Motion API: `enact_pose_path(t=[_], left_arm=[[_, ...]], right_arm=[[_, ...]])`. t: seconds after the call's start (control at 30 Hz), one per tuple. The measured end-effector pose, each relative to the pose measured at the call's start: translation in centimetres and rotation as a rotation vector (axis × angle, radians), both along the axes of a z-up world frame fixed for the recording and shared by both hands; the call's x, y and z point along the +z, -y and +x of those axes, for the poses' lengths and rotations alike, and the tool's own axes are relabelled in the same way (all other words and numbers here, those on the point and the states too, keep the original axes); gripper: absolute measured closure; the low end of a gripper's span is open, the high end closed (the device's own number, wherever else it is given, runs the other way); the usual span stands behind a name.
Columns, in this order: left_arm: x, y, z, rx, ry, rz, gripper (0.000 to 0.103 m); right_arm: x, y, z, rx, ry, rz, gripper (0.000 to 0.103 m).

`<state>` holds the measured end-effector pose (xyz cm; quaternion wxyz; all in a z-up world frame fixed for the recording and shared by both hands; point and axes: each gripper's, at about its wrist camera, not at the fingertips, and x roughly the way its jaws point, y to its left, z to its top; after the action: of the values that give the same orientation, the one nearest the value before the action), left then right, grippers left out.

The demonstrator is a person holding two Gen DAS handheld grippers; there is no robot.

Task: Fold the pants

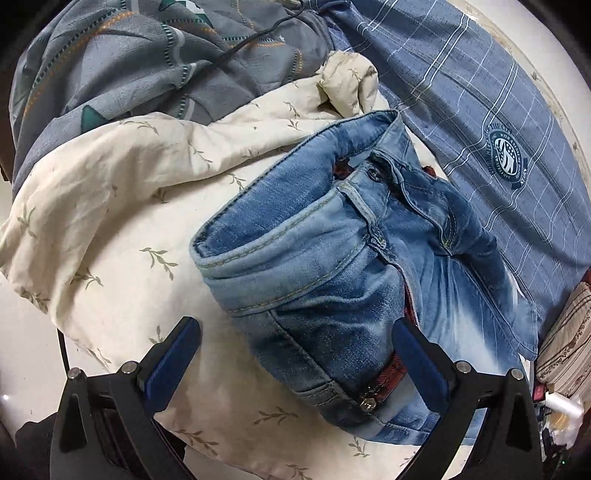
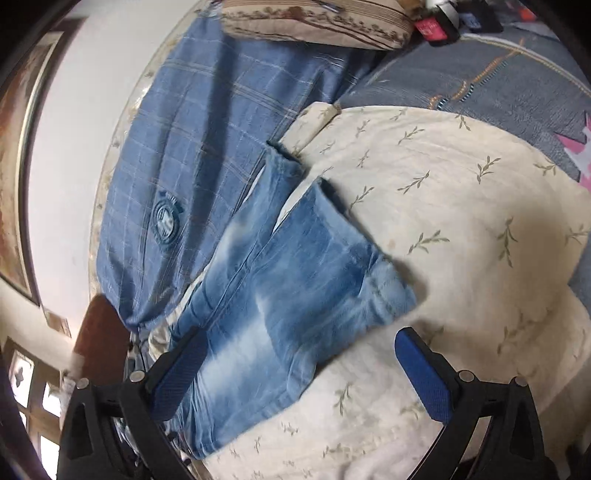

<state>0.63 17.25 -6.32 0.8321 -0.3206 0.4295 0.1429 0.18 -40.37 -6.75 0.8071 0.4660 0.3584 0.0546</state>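
Observation:
Faded blue jeans [image 1: 332, 266] lie on a cream leaf-print quilt [image 1: 122, 206]. In the left wrist view I see their waist end, bunched, with button, fly and a red inner trim. My left gripper [image 1: 295, 332] is open above the lower part of the waist; its right finger is over the denim. In the right wrist view the jeans' legs [image 2: 280, 280] lie flat, with the two hems pointing away. My right gripper [image 2: 301, 341] is open and empty just above the legs near the front.
A blue plaid pillow with a round emblem [image 1: 506, 155] lies beside the jeans, also seen in the right wrist view [image 2: 177, 177]. A grey patterned blanket [image 1: 147, 62] with a black cable lies behind. A striped beige cushion [image 2: 314, 18] and small clutter sit at the edge.

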Motion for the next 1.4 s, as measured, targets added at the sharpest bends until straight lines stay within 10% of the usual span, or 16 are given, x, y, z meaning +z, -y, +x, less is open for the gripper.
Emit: enact_pose_path(t=[0.3, 0.43, 0.83, 1.07, 1.13, 1.17, 1.2, 1.23, 1.27, 1.3, 1.4], left_arm=[[-0.2, -2.1, 1.3, 0.031, -0.054, -0.053, 0.068], [0.7, -1.7, 1.7, -0.007, -0.061, -0.002, 0.087], [6.3, 1.3, -1.3, -0.037, 0.074, 0.199, 0.09], [1.1, -0.8, 0.2, -0.022, -0.11, 0.105, 0.076], [1.4, -1.1, 0.1, -0.013, -0.097, 0.098, 0.068], [1.6, -1.1, 0.1, -0.007, -0.096, 0.117, 0.064], [1.8, -1.1, 0.2, -0.004, -0.096, 0.123, 0.057], [1.8, -1.1, 0.2, -0.005, -0.094, 0.122, 0.056], [1.8, -1.0, 0.3, -0.013, -0.097, 0.124, 0.059], [2.0, -1.0, 0.4, -0.021, -0.115, 0.146, 0.081], [2.9, -0.6, 0.6, -0.037, -0.094, 0.166, 0.087]], right_arm=[[-1.2, -0.3, 2.1, 0.016, -0.093, -0.015, 0.07], [0.2, -1.5, 2.8, 0.049, -0.084, -0.142, 0.083], [7.2, -0.8, 0.3, 0.046, 0.006, -0.407, 0.09], [0.4, 1.5, 1.8, 0.062, -0.209, -0.15, 0.082], [0.4, 2.2, 1.8, 0.037, -0.179, -0.091, 0.066], [0.4, 2.4, 1.9, 0.022, -0.172, -0.075, 0.036], [0.5, 2.7, 1.9, 0.003, -0.171, -0.073, 0.027], [0.6, 2.7, 2.1, -0.004, -0.16, -0.068, 0.027], [0.7, 2.7, 2.2, 0.008, -0.132, -0.052, 0.047], [1.0, 2.5, 2.1, 0.021, -0.106, -0.05, 0.078], [2.8, 1.7, 1.8, 0.042, -0.087, -0.153, 0.092]])
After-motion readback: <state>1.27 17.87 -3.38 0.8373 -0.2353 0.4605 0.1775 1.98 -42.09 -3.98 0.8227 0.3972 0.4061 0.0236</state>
